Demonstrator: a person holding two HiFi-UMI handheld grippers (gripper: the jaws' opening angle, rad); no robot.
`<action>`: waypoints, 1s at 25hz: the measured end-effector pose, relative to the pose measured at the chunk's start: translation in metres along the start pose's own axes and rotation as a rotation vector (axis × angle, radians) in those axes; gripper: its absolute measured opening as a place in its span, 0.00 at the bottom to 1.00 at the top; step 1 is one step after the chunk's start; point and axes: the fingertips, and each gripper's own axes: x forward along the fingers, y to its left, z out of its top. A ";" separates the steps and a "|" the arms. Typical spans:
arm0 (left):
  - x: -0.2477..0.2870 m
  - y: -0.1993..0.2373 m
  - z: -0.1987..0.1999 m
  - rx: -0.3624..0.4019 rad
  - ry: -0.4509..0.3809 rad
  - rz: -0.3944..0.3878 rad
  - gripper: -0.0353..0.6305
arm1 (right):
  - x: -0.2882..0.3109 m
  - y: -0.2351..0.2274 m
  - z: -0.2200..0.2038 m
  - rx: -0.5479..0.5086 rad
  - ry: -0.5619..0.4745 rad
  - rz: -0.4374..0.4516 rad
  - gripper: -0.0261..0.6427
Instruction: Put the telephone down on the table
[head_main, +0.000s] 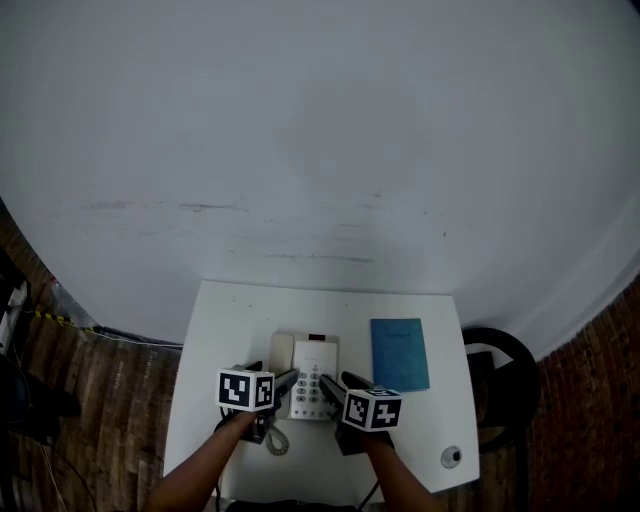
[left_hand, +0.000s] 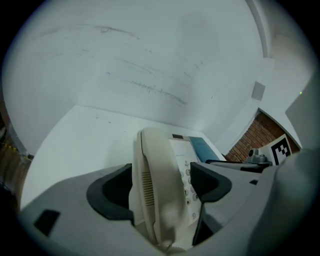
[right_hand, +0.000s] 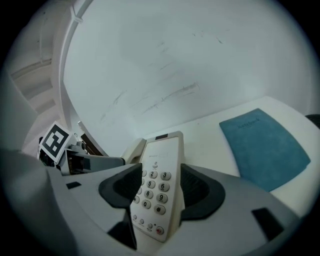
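A cream telephone (head_main: 312, 375) with its handset on the left lies on the white table (head_main: 230, 320), near the middle. My left gripper (head_main: 287, 383) reaches it from the near left. In the left gripper view its jaws stand on either side of the handset (left_hand: 152, 155), and the pads meet the telephone. My right gripper (head_main: 333, 388) comes in from the near right. Its jaws close round the keypad half of the telephone (right_hand: 162, 150), with both pads against it. The phone's near end is hidden behind the grippers.
A blue notebook (head_main: 400, 353) lies flat just right of the telephone. A small round metal object (head_main: 452, 457) sits near the table's front right corner. The coiled cord (head_main: 276, 441) trails off the near end. A dark round seat (head_main: 503, 372) stands past the right edge.
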 end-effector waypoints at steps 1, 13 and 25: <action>-0.006 -0.003 0.006 0.009 -0.028 0.003 0.61 | -0.005 0.002 0.005 -0.015 -0.011 -0.001 0.38; -0.080 -0.090 0.063 0.186 -0.364 -0.110 0.54 | -0.078 0.034 0.068 -0.235 -0.208 -0.020 0.17; -0.124 -0.140 0.075 0.362 -0.526 -0.068 0.12 | -0.140 0.061 0.101 -0.384 -0.369 -0.005 0.08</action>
